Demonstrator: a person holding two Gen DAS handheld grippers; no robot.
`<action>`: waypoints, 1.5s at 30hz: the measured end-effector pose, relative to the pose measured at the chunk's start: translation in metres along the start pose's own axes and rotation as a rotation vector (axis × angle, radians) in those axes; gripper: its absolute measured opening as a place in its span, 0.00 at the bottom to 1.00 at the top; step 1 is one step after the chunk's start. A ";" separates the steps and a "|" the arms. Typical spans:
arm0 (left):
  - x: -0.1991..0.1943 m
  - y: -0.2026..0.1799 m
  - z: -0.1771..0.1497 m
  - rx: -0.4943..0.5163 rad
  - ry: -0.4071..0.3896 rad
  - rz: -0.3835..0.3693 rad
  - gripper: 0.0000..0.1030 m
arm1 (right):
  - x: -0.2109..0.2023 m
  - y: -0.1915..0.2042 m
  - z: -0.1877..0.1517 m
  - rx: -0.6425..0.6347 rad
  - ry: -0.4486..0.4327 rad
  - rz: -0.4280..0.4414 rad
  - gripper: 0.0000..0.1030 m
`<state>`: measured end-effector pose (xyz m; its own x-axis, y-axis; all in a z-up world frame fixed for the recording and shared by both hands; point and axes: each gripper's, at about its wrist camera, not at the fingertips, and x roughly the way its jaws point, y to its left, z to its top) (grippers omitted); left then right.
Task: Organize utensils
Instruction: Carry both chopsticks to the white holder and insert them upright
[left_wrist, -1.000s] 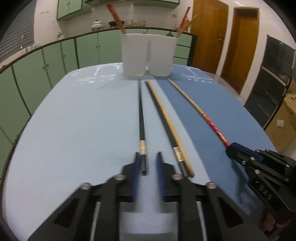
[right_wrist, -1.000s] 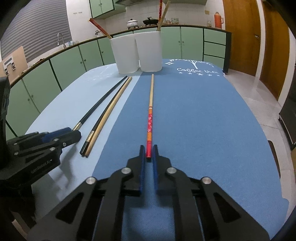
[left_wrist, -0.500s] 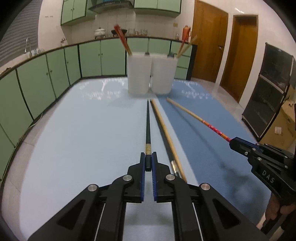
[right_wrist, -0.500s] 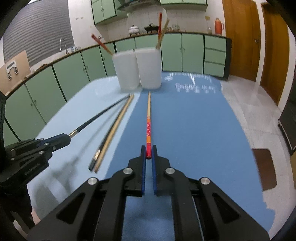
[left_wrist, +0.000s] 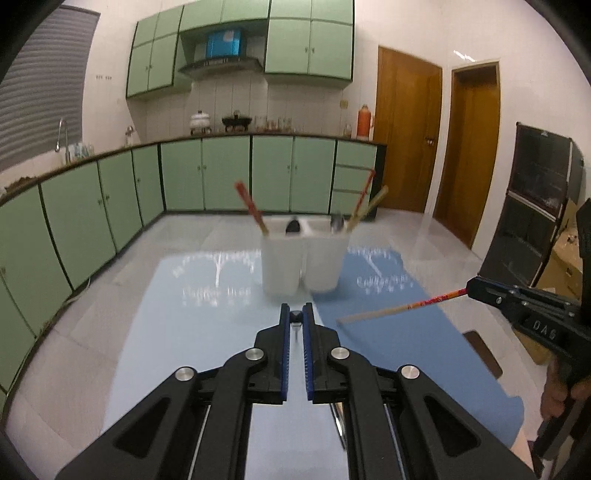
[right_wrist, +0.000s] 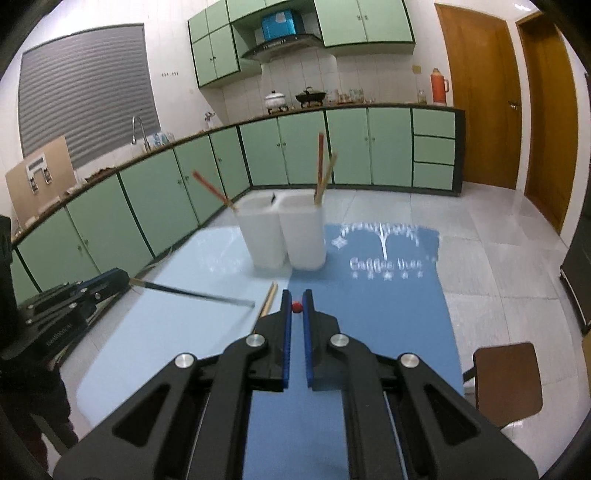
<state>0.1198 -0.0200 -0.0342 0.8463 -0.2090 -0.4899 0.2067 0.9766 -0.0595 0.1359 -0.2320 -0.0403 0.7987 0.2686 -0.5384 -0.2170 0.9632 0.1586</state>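
My left gripper (left_wrist: 295, 317) is shut on a black chopstick (right_wrist: 195, 293), held in the air above the table and pointing at the holders. My right gripper (right_wrist: 296, 307) is shut on a red-and-wood chopstick (left_wrist: 402, 306), also lifted. Two white holders (left_wrist: 303, 260) stand side by side at the far end of the table, the left one (right_wrist: 260, 236) with a red-topped chopstick, the right one (right_wrist: 304, 232) with two. A wooden chopstick (right_wrist: 269, 301) and a black one beside it lie on the table under my grippers, mostly hidden.
The table has a pale blue cloth on the left (left_wrist: 177, 325) and a darker blue printed cloth on the right (right_wrist: 388, 295). A brown stool (right_wrist: 506, 380) stands by the right edge. Green cabinets (left_wrist: 92, 214) run around the room.
Both grippers have risen well above the table, each lifting its chopstick off the cloth. A second ago the left gripper was open around the black chopstick; it closed on it.
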 end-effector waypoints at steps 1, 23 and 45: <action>0.001 0.001 0.005 -0.002 -0.006 -0.004 0.06 | -0.002 0.000 0.008 -0.003 -0.003 0.005 0.05; 0.012 0.002 0.077 0.025 -0.086 -0.076 0.06 | -0.001 0.014 0.144 -0.130 -0.048 0.109 0.05; 0.118 -0.001 0.189 0.065 -0.244 -0.020 0.06 | 0.107 -0.018 0.240 -0.087 -0.095 0.051 0.05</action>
<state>0.3121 -0.0557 0.0728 0.9336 -0.2422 -0.2640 0.2493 0.9684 -0.0070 0.3600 -0.2225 0.0974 0.8343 0.3191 -0.4496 -0.3030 0.9467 0.1096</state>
